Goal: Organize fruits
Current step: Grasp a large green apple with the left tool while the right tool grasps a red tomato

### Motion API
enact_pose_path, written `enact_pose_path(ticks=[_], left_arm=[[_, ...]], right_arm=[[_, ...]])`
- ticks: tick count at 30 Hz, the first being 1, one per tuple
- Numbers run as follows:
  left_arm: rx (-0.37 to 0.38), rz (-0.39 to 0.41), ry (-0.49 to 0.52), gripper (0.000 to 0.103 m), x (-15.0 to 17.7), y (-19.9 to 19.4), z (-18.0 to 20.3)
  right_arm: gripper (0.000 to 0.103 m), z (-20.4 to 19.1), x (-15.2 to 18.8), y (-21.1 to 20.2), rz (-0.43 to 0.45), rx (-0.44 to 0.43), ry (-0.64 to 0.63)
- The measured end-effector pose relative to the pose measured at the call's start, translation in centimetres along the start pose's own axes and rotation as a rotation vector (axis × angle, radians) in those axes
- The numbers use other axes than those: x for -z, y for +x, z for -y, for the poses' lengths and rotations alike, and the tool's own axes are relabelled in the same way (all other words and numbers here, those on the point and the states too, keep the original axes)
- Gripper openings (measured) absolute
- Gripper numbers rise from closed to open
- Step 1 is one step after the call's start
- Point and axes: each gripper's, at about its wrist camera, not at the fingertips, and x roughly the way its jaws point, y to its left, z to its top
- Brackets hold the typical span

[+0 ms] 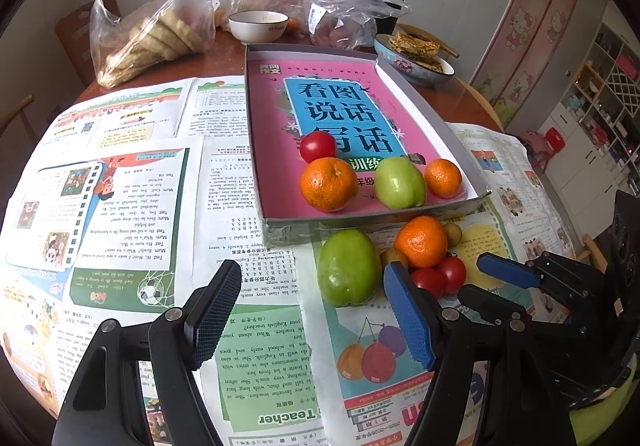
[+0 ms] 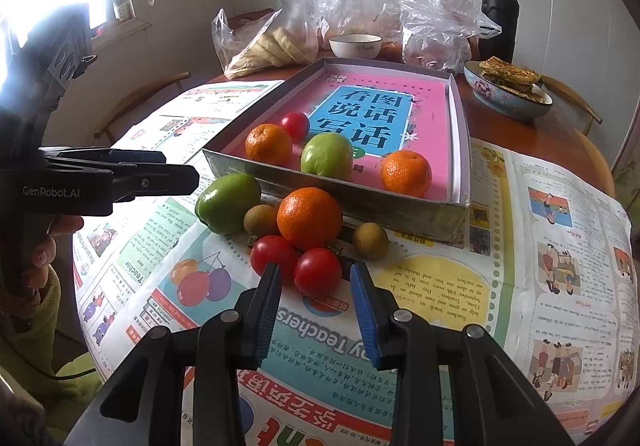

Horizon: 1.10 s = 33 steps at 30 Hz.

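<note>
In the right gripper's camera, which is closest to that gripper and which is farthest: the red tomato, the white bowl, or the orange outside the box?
1. Red tomato, between the right gripper fingers.
2. Orange, just behind it.
3. White bowl, far beyond the box.

Black claws [image 2: 316,278] (blue pads), green sleeve [image 2: 48,310]

Bare newspaper [image 2: 440,286] right of tomato [image 2: 318,272]; second tomato [image 2: 272,254] tight left.

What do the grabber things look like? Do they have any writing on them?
Both are black plastic claws. The right gripper has blue ridged pads. The left gripper has one blue pad and one black, and "GenRobot.AI" in pale letters on its side. A thin black cable hangs below it, by a green sleeve.
</note>
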Motion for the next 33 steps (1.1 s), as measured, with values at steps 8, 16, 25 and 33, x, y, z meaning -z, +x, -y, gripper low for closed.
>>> enact_pose_path(ticks=[8, 16, 25, 33], left_arm=[[0.009, -0.024, 0.008, 0.075, 0.3, 1.0, 0.3], [0.016, -0.054, 0.015, 0.075, 0.5, 2.5, 0.7], [0.023, -0.071, -0.007, 0.075, 0.5, 3.4, 0.2], [0.03, -0.071, -0.009, 0.075, 0.4, 3.5, 0.2]], right_arm=[[0.036, 0.1, -0.1, 1.1, -0.023, 0.0, 0.004], [0.036, 0.2, -0.2, 1.9, -0.031, -0.04, 0.011], [0.029, 1.0, -0.1, 2.0, -0.025, -0.067, 0.021], [0.029, 1.3, 0.1, 1.6, -0.031, 0.0, 0.009]])
